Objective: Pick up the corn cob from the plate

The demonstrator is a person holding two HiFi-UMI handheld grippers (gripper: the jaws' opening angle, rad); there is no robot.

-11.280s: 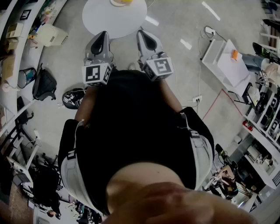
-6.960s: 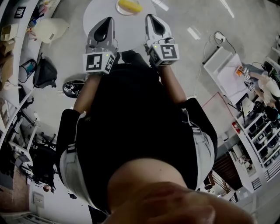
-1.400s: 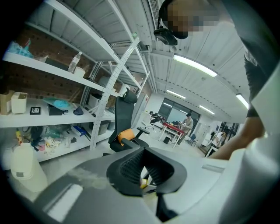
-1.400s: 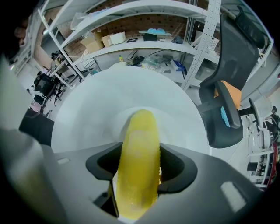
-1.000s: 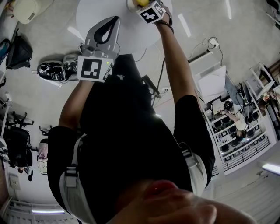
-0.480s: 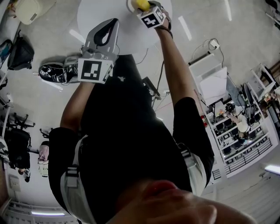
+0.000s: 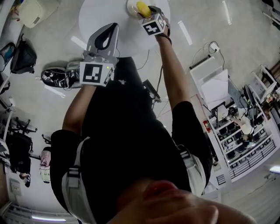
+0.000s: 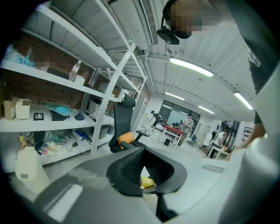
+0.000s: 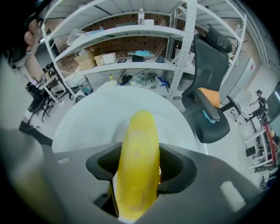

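Note:
The yellow corn cob (image 9: 138, 157) stands between the jaws of my right gripper (image 9: 139, 168), which is shut on its sides; its far end points out past the jaws. In the head view the corn cob (image 7: 141, 6) hangs over the white plate (image 7: 130, 9) on the round white table (image 7: 98, 17), under my right gripper (image 7: 145, 12). My left gripper (image 7: 111, 27) hovers near the table's near edge, jaws together and nothing in them. In the left gripper view, the left gripper (image 8: 146, 153) shows the corn cob (image 8: 148, 182) through its hollow.
White shelving (image 9: 131, 30) with boxes and a black office chair (image 9: 212, 105) stand beyond the table. A dark bag (image 7: 22, 57) and a marked black item (image 7: 54, 76) lie on the floor at the left; white desks (image 7: 216, 85) are at the right.
The right gripper has come up and back toward me with the corn cob in it, tilting a little. The left gripper has shifted slightly.

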